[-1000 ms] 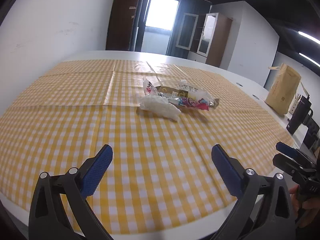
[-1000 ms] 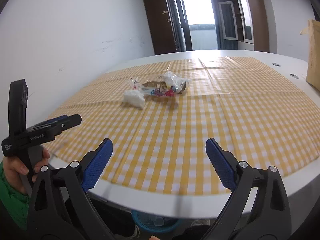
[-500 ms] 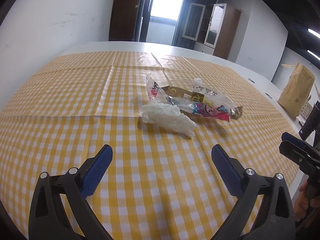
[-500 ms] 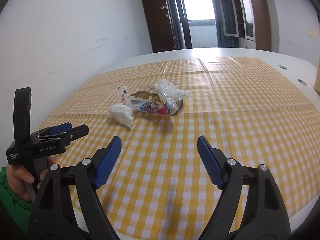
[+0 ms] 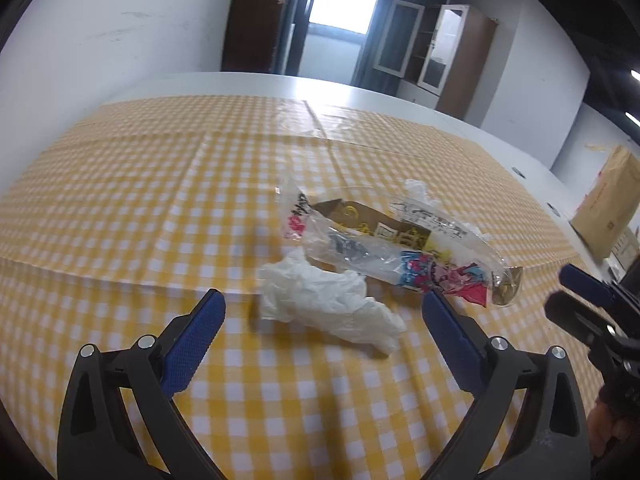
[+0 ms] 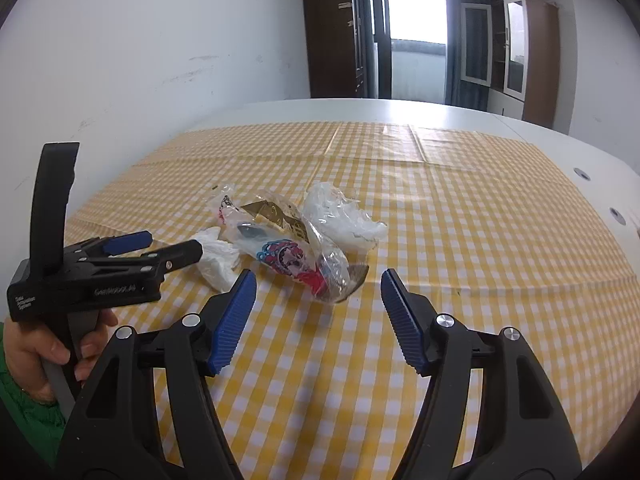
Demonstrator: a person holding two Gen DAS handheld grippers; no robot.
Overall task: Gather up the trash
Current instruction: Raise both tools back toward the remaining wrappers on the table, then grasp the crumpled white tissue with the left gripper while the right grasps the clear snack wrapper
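A small heap of trash lies on the yellow checked tablecloth (image 5: 120, 200). It holds a crumpled white tissue (image 5: 324, 300), a clear wrapper with a colourful print (image 5: 404, 256), a brown-gold packet (image 5: 360, 220) and crumpled clear plastic (image 6: 340, 216). My left gripper (image 5: 324, 324) is open, its tips flanking the near edge of the tissue without touching. My right gripper (image 6: 318, 296) has its jaws closing, just short of the printed wrapper (image 6: 292, 256), nothing between them. From the right wrist view the left gripper (image 6: 160, 248) shows side-on beside the white tissue (image 6: 218, 260).
The cloth covers a white table (image 6: 560, 140) with cable holes (image 6: 580, 174). A brown paper bag (image 5: 608, 204) stands at the table's right side. A hand and green sleeve (image 6: 24, 392) hold the left gripper. Dark cabinets (image 6: 532, 56) and a doorway (image 5: 344, 0) are behind.
Both grippers have advanced over the table toward the trash heap, which now looms larger. The right gripper's jaws have narrowed. The left gripper's jaws stay wide.
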